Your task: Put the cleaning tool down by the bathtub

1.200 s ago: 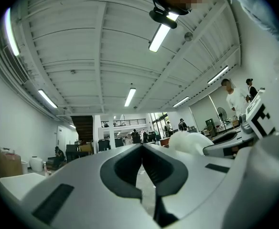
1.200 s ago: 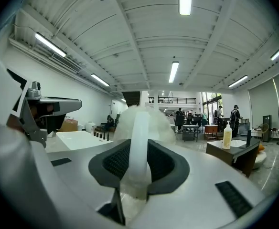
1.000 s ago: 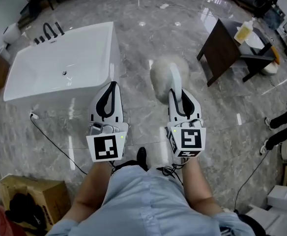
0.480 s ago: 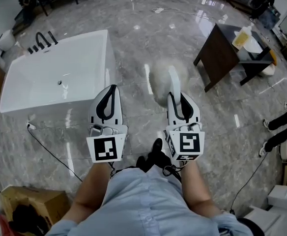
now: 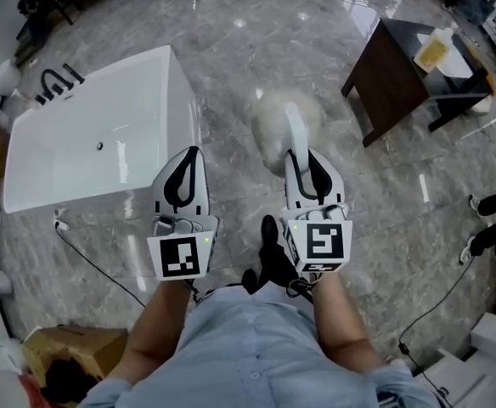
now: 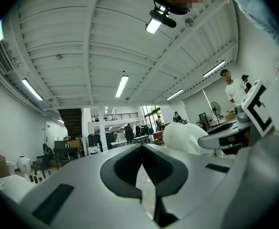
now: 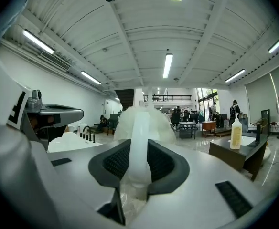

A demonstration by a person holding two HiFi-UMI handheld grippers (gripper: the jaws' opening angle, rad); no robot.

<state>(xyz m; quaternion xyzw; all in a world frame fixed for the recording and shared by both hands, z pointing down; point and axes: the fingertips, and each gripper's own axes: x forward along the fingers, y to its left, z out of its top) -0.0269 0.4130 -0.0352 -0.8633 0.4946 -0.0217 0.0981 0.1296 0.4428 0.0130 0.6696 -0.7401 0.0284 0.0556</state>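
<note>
Bathtub (image 5: 78, 155) at ten o'clock: my right gripper (image 5: 301, 161), grasping the cleaning tool (image 5: 284, 126), should lower it gently alongside; left gripper (image 5: 193, 151) clenched empty.

One bathtub (image 5: 95, 164) sits at upper left, one table (image 5: 392, 83) with one bottle (image 5: 435, 51) at upper right, one cardboard box (image 5: 78, 347) at lower left. At centre: two grippers, the left gripper (image 5: 189, 155) and the right gripper (image 5: 306, 161), and one cleaning tool (image 5: 273, 126).

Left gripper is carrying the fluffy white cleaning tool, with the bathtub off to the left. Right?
Not quite. The right gripper carries the cleaning tool, its fingers clamped on the handle, as the right gripper view shows. The left gripper is shut and empty. The bathtub is indeed off to the left.
</note>
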